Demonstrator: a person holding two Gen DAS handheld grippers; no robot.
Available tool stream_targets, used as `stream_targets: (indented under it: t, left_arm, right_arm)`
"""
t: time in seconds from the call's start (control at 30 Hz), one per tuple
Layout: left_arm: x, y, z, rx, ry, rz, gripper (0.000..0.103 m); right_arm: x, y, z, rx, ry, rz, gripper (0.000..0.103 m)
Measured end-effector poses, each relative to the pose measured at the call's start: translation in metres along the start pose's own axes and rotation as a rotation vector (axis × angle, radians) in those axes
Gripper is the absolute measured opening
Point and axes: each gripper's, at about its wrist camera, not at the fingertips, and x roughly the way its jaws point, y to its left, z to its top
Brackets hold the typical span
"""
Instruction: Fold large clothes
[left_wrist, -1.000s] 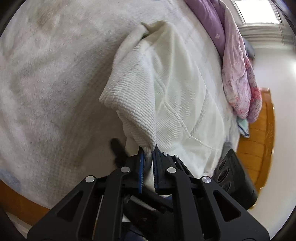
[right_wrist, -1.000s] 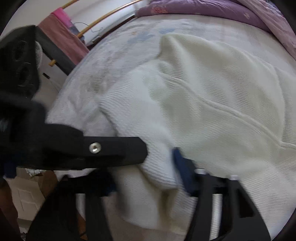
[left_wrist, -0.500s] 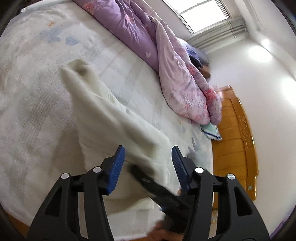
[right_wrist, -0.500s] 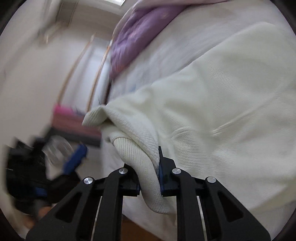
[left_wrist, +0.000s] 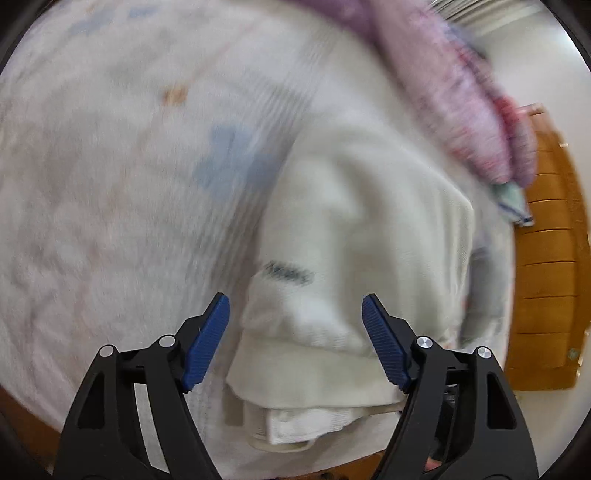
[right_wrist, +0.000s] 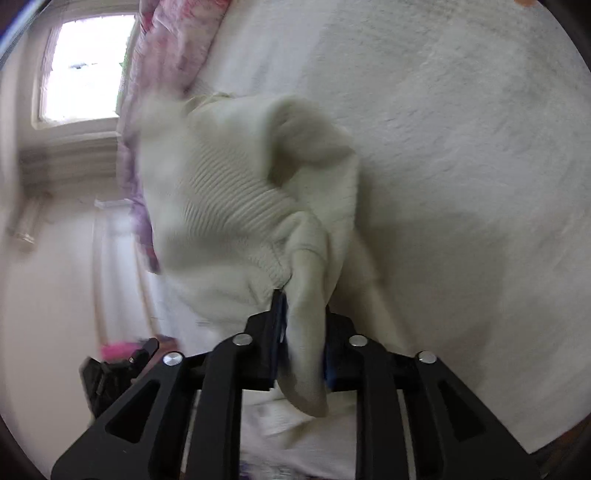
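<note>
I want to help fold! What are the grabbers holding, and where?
The right gripper pinches a bunched fold of the cream sweater. The left gripper holds nothing.

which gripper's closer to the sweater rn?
Right. The right gripper is clamped on a fold of the sweater. The left gripper has just opened and hangs over the sweater, pads off it.

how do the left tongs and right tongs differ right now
The left tongs stand wide open, having just been opening, with nothing pinched; the cream sweater lies beneath them on the bed. The right tongs are nearly closed, clamping a fold of that sweater and lifting it. Both have black frames and blue pads.
</note>
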Motion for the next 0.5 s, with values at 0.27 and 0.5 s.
stream_targets:
  t: [0.27, 0.5]
  left_arm:
    - [0.039, 0.011, -0.017, 0.007, 0.08, 0.072, 0.081]
    - [0.057, 0.021, -0.016, -0.004, 0.095, 0.072, 0.085]
  right_arm:
    - [-0.015, 0.03, 0.014, -0.187, -0.011, -0.179, 0.057]
    - [0.026, 0.019, 0.046, -0.14, 0.096, -0.122, 0.067]
